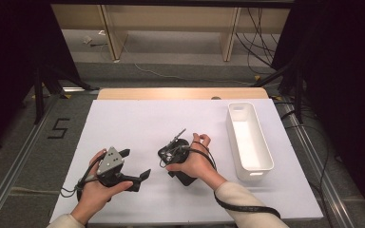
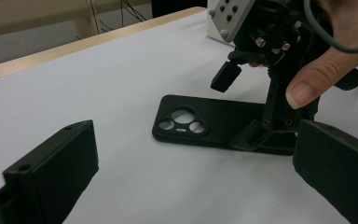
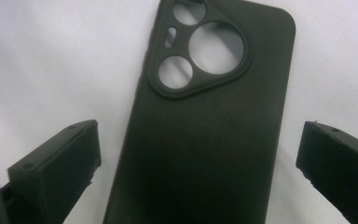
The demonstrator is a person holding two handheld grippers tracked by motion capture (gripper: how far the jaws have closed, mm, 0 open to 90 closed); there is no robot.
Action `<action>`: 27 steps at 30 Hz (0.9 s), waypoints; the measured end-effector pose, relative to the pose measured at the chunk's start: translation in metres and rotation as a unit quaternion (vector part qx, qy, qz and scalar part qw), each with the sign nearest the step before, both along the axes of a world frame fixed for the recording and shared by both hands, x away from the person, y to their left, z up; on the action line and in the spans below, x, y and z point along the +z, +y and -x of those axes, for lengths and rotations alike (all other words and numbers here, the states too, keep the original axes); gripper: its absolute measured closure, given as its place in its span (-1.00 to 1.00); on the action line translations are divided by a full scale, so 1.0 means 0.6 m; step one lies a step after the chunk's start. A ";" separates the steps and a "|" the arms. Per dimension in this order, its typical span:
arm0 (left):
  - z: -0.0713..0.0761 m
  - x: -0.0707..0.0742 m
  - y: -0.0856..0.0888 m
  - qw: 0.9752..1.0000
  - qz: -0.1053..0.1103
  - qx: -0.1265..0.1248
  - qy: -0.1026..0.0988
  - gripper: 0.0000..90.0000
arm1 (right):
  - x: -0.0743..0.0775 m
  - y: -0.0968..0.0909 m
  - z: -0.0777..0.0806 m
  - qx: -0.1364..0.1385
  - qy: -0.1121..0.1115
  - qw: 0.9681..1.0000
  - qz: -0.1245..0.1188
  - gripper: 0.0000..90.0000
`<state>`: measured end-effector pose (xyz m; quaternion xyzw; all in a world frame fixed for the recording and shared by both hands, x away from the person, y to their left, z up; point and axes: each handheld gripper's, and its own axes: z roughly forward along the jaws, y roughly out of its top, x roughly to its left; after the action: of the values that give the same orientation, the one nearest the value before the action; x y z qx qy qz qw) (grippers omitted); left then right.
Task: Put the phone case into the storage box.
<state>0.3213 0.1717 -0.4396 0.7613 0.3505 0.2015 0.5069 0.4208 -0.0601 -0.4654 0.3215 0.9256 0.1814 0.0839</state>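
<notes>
The phone case [image 3: 205,121] lies flat on the white table cover [image 1: 138,128], near the middle of the table, back face up. It is matte black, a rounded-corner rectangle with a raised triangular camera island [image 3: 200,51] holding three round cut-outs and one small slot. In the right gripper view its long axis runs away from the jaws, with the camera end farthest. The right gripper [image 1: 177,156] stands directly over the case with jaws spread wide, one on each long side, neither touching it. The left gripper [image 1: 135,166] sits to the left, jaws also wide and empty, aimed at the case. A white rectangular plastic bin [image 1: 249,137] stands at the right.
</notes>
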 end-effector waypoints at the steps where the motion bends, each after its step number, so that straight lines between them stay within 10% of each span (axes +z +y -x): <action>1: 0.000 0.000 0.000 1.000 0.000 0.000 0.000 -1.00 | -0.001 0.000 -0.001 -0.001 0.001 1.000 0.002 -0.98; 27: 0.000 -0.001 0.000 1.000 0.000 -0.001 0.001 -1.00 | -0.013 0.008 -0.014 0.011 0.033 0.998 0.045 -0.93</action>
<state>0.3216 0.1717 -0.4401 0.7618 0.3505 0.2002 0.5066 0.4293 -0.0551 -0.4730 0.3133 0.9384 0.1303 0.0660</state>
